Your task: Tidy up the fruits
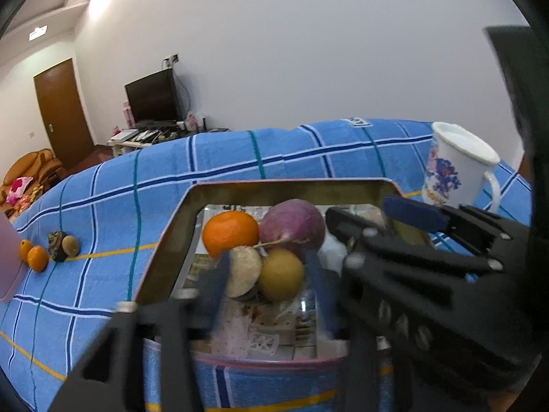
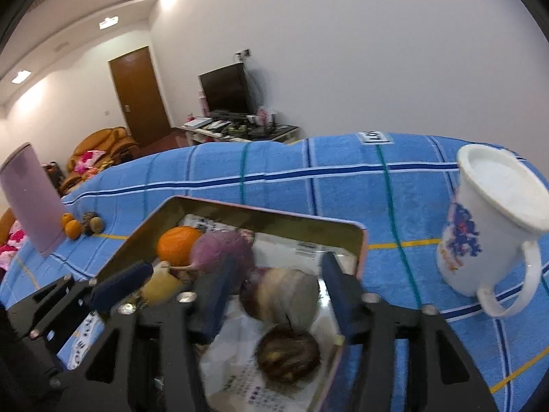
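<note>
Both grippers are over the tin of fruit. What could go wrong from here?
1. The two grippers, left and right, crowd the same tin and may collide.
2. Fruit is piled: nudging the purple fruit could roll the orange.
3. The mug stands close beside the tin and could be knocked.

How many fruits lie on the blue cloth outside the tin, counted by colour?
Orange fruits: 2
Brown fruit: 1
Dark lumpy fruit: 1
Total: 4

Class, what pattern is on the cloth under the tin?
Blue cloth with a plaid of dark and white lines; right wrist view.
</note>
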